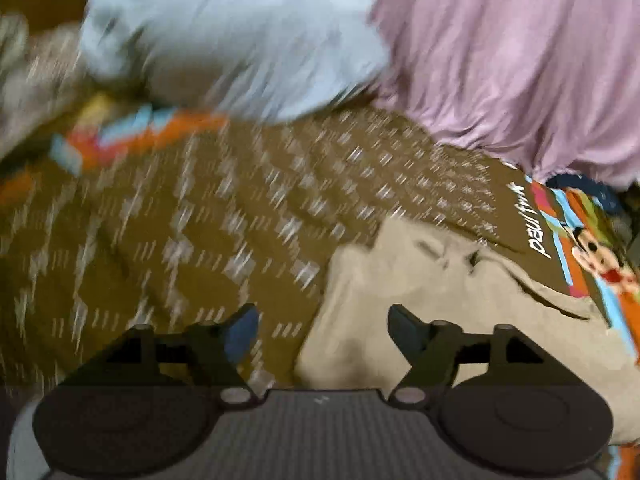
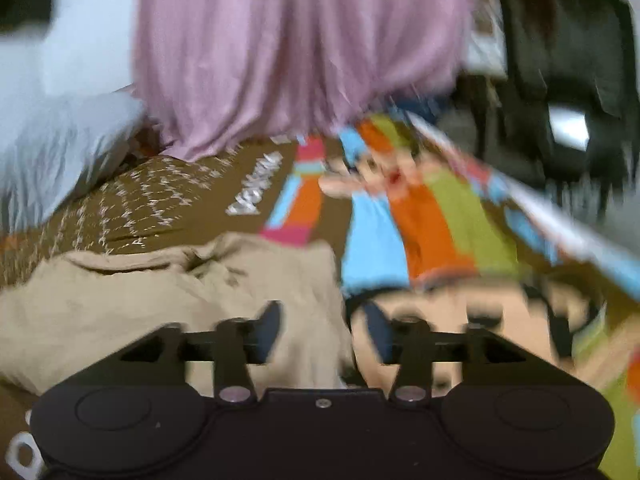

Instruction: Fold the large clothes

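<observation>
A beige garment [image 1: 460, 312] lies in a folded heap on a brown patterned bedsheet [image 1: 200, 240]. My left gripper [image 1: 323, 330] hovers over the garment's left edge, jaws wide apart with nothing between them. In the right wrist view the same beige garment [image 2: 152, 296] lies to the left and below. My right gripper [image 2: 322, 330] stands open over the garment's right edge, where it meets the cartoon print of the sheet [image 2: 400, 232]. Neither gripper's pads press on cloth. Both views are blurred.
A pale blue pillow [image 1: 224, 40] and a pink pillow [image 1: 520, 60] lie at the far side of the bed. In the right wrist view the pink pillow [image 2: 300, 48] fills the top. Dark furniture [image 2: 560, 80] stands beyond the bed's right edge.
</observation>
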`<state>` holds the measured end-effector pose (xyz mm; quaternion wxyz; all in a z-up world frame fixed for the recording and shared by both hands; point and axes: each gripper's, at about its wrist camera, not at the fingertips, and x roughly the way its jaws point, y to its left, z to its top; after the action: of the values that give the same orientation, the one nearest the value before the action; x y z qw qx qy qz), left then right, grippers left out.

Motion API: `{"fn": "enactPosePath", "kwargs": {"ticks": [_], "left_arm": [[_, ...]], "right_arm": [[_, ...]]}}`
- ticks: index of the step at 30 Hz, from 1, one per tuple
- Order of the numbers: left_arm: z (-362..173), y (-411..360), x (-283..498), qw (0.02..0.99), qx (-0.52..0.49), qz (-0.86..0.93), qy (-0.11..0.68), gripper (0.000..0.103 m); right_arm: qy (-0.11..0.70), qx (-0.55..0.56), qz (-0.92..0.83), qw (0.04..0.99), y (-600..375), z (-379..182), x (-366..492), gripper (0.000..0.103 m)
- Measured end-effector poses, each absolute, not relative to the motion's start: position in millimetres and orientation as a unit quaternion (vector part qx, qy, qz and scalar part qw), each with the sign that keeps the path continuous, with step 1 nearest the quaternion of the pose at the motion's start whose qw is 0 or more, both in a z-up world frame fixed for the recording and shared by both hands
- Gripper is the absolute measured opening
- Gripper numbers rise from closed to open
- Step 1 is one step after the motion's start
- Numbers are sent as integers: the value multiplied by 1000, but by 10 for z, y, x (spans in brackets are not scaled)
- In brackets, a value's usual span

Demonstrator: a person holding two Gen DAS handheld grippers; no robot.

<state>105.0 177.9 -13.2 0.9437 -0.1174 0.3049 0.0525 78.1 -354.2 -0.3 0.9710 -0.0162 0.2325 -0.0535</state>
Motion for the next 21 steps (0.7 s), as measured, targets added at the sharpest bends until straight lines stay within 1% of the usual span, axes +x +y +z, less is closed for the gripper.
{"fn": "enactPosePath", "kwargs": {"ticks": [1, 3, 5, 8, 12, 14, 17, 19, 20, 21], "left_arm": [[-68, 1636, 1133, 950, -99, 37, 293, 83], [-8, 1327, 1343, 961, -71, -7, 267, 87], [-19, 1037, 1593, 966, -46, -38, 251, 89], [-150, 703, 2031, 962, -41, -64, 262, 89], [-455, 537, 2427, 957, -35, -53, 282, 89], [-666, 535, 2435, 952, -26, -48, 301, 88], [-936, 634, 2471, 943, -44, -49, 325, 91], [-1025, 685, 2470, 943, -51, -54, 325, 92], [-1045, 671, 2481, 943, -47, -53, 326, 92], [-1062, 645, 2492, 944, -39, -50, 325, 93]], "right_arm": [[228, -32, -34, 972, -3410, 23, 871, 69], [227, -57, 6, 972, -3105, 30, 1139, 80], [225, -92, 35, 969, -2763, -15, 1462, 86], [227, -120, 46, 965, -2325, -84, 1934, 86], [256, -124, 13, 959, -2062, -266, 2459, 87], [279, -143, 6, 949, -2006, -446, 2610, 87], [319, -158, 10, 934, -1982, -758, 2713, 87], [334, -145, 9, 931, -2023, -916, 2747, 90], [330, -140, 2, 933, -2035, -945, 2748, 93], [329, -139, -1, 934, -2035, -968, 2755, 95]]}}
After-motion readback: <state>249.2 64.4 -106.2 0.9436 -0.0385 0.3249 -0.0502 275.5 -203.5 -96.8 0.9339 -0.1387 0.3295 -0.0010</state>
